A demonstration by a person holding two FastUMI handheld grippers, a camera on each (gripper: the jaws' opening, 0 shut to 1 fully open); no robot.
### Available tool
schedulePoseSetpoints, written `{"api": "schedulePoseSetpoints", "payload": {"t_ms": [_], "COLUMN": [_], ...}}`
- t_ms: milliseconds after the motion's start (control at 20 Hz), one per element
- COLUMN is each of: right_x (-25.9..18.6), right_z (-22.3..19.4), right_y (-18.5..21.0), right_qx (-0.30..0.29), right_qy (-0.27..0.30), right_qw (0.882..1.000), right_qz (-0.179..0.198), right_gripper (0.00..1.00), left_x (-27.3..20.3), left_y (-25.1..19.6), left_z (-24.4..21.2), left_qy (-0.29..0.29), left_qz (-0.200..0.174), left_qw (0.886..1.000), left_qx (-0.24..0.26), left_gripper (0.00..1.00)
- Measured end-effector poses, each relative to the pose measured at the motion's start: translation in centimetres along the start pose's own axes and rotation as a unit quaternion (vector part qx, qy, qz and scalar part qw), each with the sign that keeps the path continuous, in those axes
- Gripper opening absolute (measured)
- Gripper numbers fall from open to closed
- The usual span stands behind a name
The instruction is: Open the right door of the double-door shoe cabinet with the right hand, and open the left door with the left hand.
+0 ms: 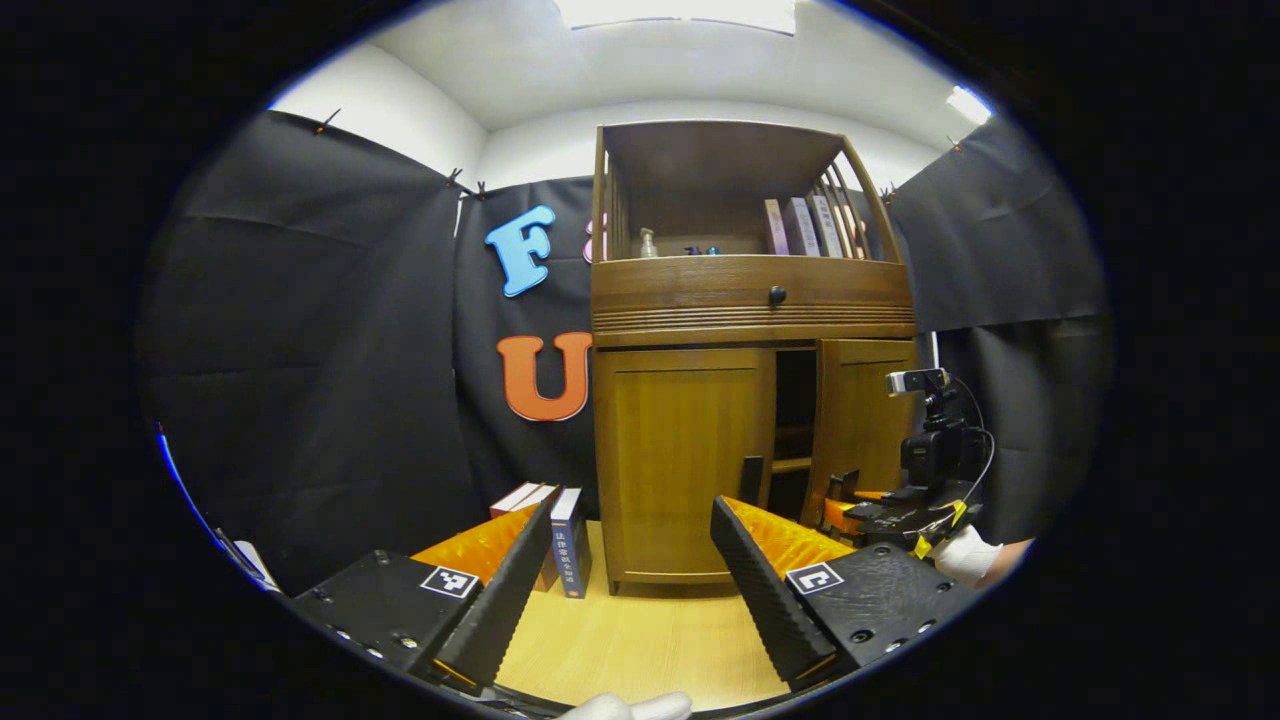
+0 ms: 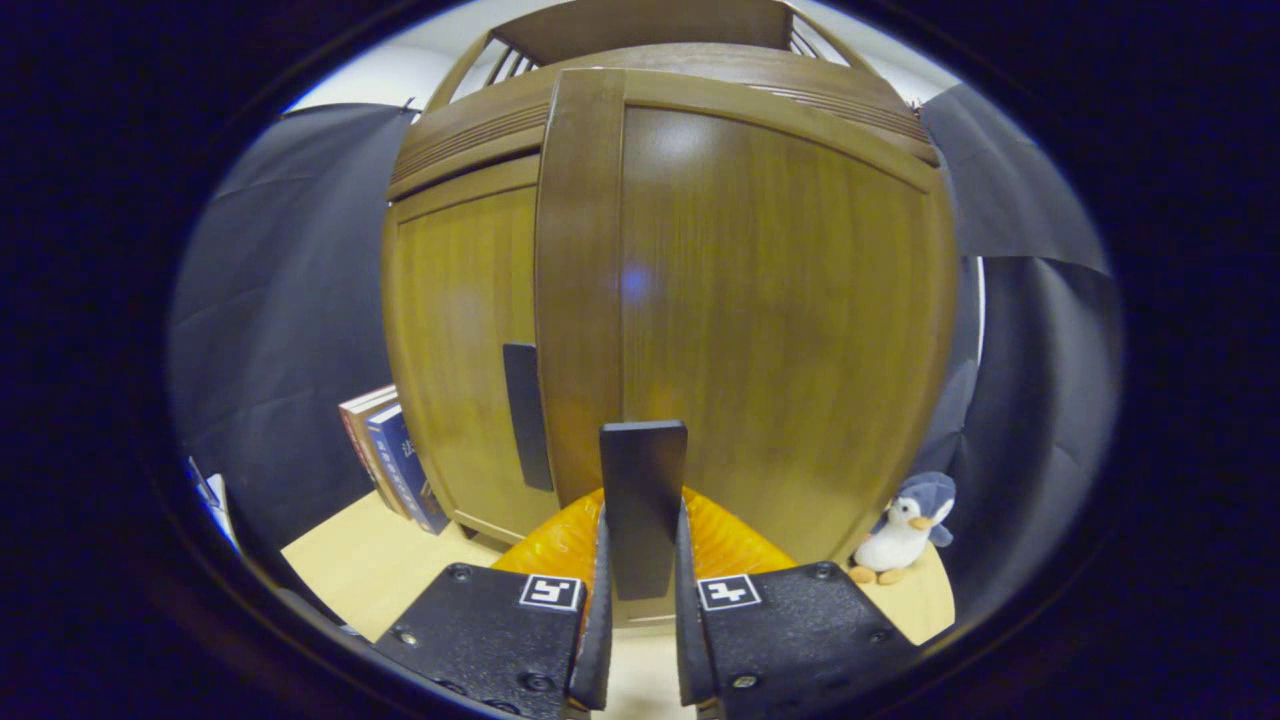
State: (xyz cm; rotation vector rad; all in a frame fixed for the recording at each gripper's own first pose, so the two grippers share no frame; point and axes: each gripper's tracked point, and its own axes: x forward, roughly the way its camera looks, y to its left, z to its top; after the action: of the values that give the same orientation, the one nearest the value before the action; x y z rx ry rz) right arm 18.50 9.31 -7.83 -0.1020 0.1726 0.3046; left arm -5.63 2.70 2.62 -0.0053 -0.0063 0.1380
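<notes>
Right hand-held gripper (image 2: 640,600): pinched on right door handle (image 2: 643,500), 6 o'clock.
Left hand-held gripper (image 1: 620,570): spread, well apart from left door (image 1: 685,460).
Advice: grip to be kept square; right door (image 2: 770,320) to be swung along its hinge arc.

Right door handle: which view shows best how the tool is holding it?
The right gripper view: the right door handle stands upright between the right tool's two fingers, which press on it. The left gripper view shows that tool from afar at the right door, already ajar; the handle can't be made out.
</notes>
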Motion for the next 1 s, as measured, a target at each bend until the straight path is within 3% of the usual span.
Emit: {"api": "schedulePoseSetpoints", "payload": {"t_ms": [200,250,300,350,400,450,650,950,1000], "right_x": [-3.2,-4.1,-4.6,-5.4,-6.2,-6.8,-9.1,-11.0,-11.4], "right_z": [-1.1,-1.4,-1.7,-1.8,-2.1,-2.3,-3.1,-3.9,-3.9], "right_y": [-1.8,-2.4,-3.0,-3.6,-4.4,-5.0,-7.3,-10.3,-11.0], "right_qx": [0.013,0.014,0.017,0.017,0.020,0.021,0.031,0.059,0.060], "right_qy": [-0.002,-0.003,-0.004,-0.004,-0.004,-0.003,0.000,0.011,0.009], "right_qw": [1.000,0.999,0.999,0.999,0.998,0.998,0.995,0.995,0.995], "right_qz": [-0.023,-0.030,-0.038,-0.047,-0.058,-0.066,-0.094,-0.082,-0.080], "right_gripper": [0.29,0.29,0.28,0.28,0.27,0.27,0.23,0.16,0.14], "left_x": [-0.6,-0.9,-1.0,-1.1,-1.2,-1.3,-1.5,-1.7,-1.6], "left_y": [-1.6,-2.0,-2.3,-2.7,-3.1,-3.7,-6.1,-10.5,-11.4], "left_z": [-0.5,-0.6,-0.7,-1.0,-1.3,-1.5,-1.6,-1.8,-1.6], "left_qy": [-0.001,-0.001,0.000,0.001,0.004,0.006,0.006,0.010,0.010], "left_qz": [-0.047,-0.058,-0.069,-0.079,-0.091,-0.103,-0.147,-0.190,-0.195], "left_qw": [0.999,0.998,0.998,0.997,0.996,0.995,0.989,0.982,0.980], "left_qx": [-0.004,-0.004,-0.004,-0.004,-0.005,-0.007,-0.012,-0.020,-0.023], "left_gripper": [0.96,1.00,0.95,1.00,0.96,1.00,0.96,1.00,0.96]}}
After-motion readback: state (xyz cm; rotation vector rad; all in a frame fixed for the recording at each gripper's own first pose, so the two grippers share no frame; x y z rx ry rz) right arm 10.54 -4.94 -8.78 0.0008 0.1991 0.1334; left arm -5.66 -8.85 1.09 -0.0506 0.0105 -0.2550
